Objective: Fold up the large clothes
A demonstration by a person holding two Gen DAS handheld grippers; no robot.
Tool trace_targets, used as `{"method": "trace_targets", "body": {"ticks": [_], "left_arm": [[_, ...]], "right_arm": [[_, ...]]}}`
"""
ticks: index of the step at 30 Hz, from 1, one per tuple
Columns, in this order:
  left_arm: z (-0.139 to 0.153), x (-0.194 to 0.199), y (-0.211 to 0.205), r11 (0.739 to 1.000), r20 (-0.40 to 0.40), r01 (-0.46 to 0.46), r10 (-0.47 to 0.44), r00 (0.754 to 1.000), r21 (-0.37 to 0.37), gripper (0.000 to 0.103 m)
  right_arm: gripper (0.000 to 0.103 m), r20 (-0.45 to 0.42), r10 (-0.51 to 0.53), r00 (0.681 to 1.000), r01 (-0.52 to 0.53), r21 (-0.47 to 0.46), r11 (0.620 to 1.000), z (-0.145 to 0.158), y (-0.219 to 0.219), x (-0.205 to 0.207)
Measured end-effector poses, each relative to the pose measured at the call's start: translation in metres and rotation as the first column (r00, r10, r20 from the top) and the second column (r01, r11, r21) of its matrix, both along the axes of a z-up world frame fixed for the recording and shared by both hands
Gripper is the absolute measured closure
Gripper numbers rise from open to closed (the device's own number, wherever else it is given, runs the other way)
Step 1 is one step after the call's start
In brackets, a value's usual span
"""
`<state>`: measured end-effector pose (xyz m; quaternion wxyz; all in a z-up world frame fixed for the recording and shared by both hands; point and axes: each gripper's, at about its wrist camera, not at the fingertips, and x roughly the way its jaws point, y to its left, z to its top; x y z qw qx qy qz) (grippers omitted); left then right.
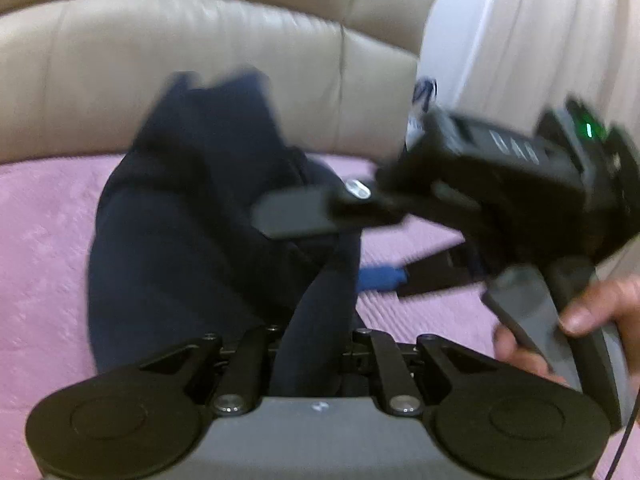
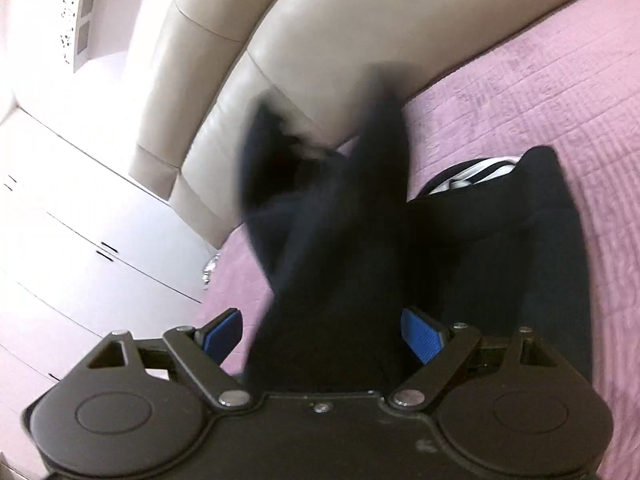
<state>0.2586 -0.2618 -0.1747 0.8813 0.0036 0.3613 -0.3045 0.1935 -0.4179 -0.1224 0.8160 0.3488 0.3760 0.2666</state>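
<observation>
A large dark navy garment (image 1: 192,216) lies bunched on a pink bedspread (image 1: 44,240), one end raised against the beige headboard (image 1: 160,64). My left gripper (image 1: 310,360) is shut on a strip of the garment that runs up between its fingers. My right gripper (image 1: 336,248) shows in the left wrist view at the right, held by a hand, its jaws apart over the cloth. In the right wrist view the garment (image 2: 344,248) passes through my right gripper (image 2: 324,336) between its blue pads (image 2: 424,336), which stand apart. The cloth is motion-blurred.
A striped black-and-white item (image 2: 476,174) lies under the garment's right side. White drawers (image 2: 100,240) stand beside the bed at left. Pale curtains (image 1: 540,40) hang at the right. The pink bedspread (image 2: 540,100) spreads to the right.
</observation>
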Motion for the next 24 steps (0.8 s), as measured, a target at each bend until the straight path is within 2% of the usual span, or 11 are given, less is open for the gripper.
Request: {"method": "trace_targets", "body": {"ticks": [4, 10, 11, 12, 13, 14, 16, 18, 21, 22, 24], "left_arm": [[-0.022, -0.001, -0.017, 0.999, -0.036, 0.014, -0.012, 0.999, 0.035, 0.09], [-0.029, -0.02, -0.034, 0.994, -0.003, 0.054, -0.054, 0.999, 0.095, 0.09], [-0.028, -0.024, -0.036, 0.993, 0.004, 0.056, -0.056, 0.998, 0.106, 0.088], [-0.026, -0.025, -0.039, 0.993, 0.007, 0.055, -0.056, 0.998, 0.107, 0.087], [-0.024, -0.027, -0.04, 0.993, 0.011, 0.053, -0.055, 0.998, 0.105, 0.085], [-0.017, -0.03, -0.028, 0.993, 0.015, 0.056, -0.058, 0.998, 0.099, 0.082], [-0.001, -0.035, -0.017, 0.995, 0.032, 0.066, -0.068, 0.997, 0.07, 0.077], [0.014, -0.037, -0.005, 0.997, 0.016, 0.062, -0.063, 0.998, 0.035, 0.07], [0.032, -0.033, 0.016, 0.999, -0.039, 0.043, -0.044, 0.998, -0.005, 0.056], [0.035, -0.03, 0.025, 1.0, -0.043, 0.015, -0.015, 0.999, -0.005, 0.052], [0.033, -0.013, 0.044, 0.998, -0.035, -0.068, 0.068, 0.997, -0.001, 0.052]], "right_arm": [[0.0, 0.025, 0.007, 1.0, -0.005, -0.058, 0.998, -0.007, -0.009, 0.009], [0.0, -0.026, -0.117, 0.993, 0.113, -0.139, 0.984, -0.022, -0.004, 0.049], [0.007, -0.021, -0.127, 0.992, 0.122, -0.146, 0.982, -0.022, -0.006, 0.055], [0.017, 0.005, -0.116, 0.993, 0.116, -0.16, 0.98, -0.021, -0.005, 0.06], [0.055, 0.035, -0.106, 0.994, 0.11, -0.177, 0.978, -0.018, -0.005, 0.063], [0.072, 0.051, -0.102, 0.993, 0.111, -0.2, 0.974, -0.014, -0.002, 0.066], [0.075, 0.037, -0.129, 0.991, 0.133, -0.141, 0.981, -0.018, -0.011, 0.074], [0.075, 0.015, -0.177, 0.984, 0.177, -0.186, 0.967, -0.031, -0.021, 0.084], [0.074, -0.073, -0.266, 0.961, 0.245, -0.214, 0.946, -0.06, -0.035, 0.09], [0.07, -0.089, -0.277, 0.957, 0.256, -0.193, 0.947, -0.065, -0.039, 0.087], [0.053, -0.095, -0.297, 0.95, 0.282, -0.146, 0.948, -0.069, -0.045, 0.078]]}}
